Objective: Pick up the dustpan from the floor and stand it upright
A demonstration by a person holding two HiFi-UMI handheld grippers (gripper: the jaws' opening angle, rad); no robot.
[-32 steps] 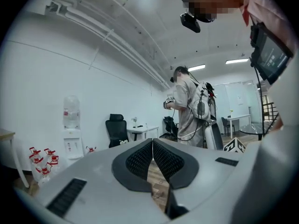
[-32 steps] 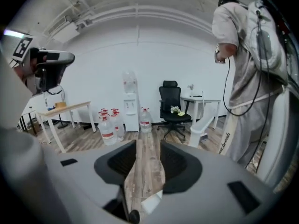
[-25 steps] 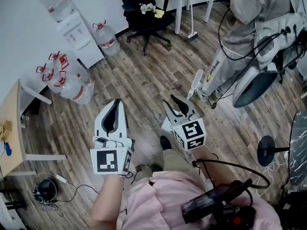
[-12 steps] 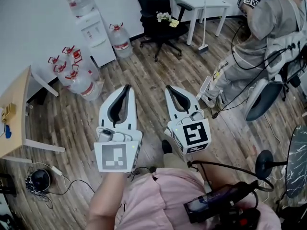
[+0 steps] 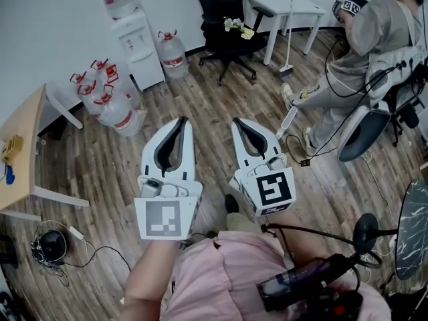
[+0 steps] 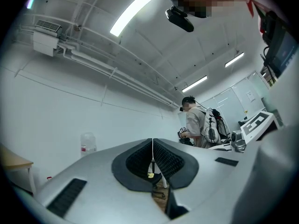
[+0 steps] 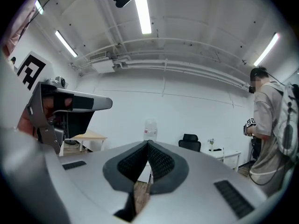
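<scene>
A white long-handled piece, which looks like the dustpan (image 5: pixel 288 122), lies on the wood floor near a seated person's feet, right of and beyond my grippers. A broom (image 5: pixel 287 42) leans against the white desk further back. My left gripper (image 5: pixel 180 121) and right gripper (image 5: pixel 238 122) are held side by side at mid-frame, well above the floor and short of the dustpan. Both are shut with nothing between the pads. In the left gripper view the jaws (image 6: pixel 152 147) meet in a thin line, and the right gripper view shows the same (image 7: pixel 147 147). Neither gripper view shows the dustpan.
Several water bottles (image 5: pixel 110 109) and a water dispenser (image 5: pixel 137 39) stand at the back left. A black office chair (image 5: pixel 227 22) and white desk (image 5: pixel 284 4) are behind. A person (image 5: pixel 374 39) sits at right. A wooden table (image 5: pixel 20 152) and floor cables (image 5: pixel 73 236) are left.
The head view has swung up and left, bringing more of the back wall into sight. Both grippers stayed shut and now sit closer together. The person at right drew a foot back.
</scene>
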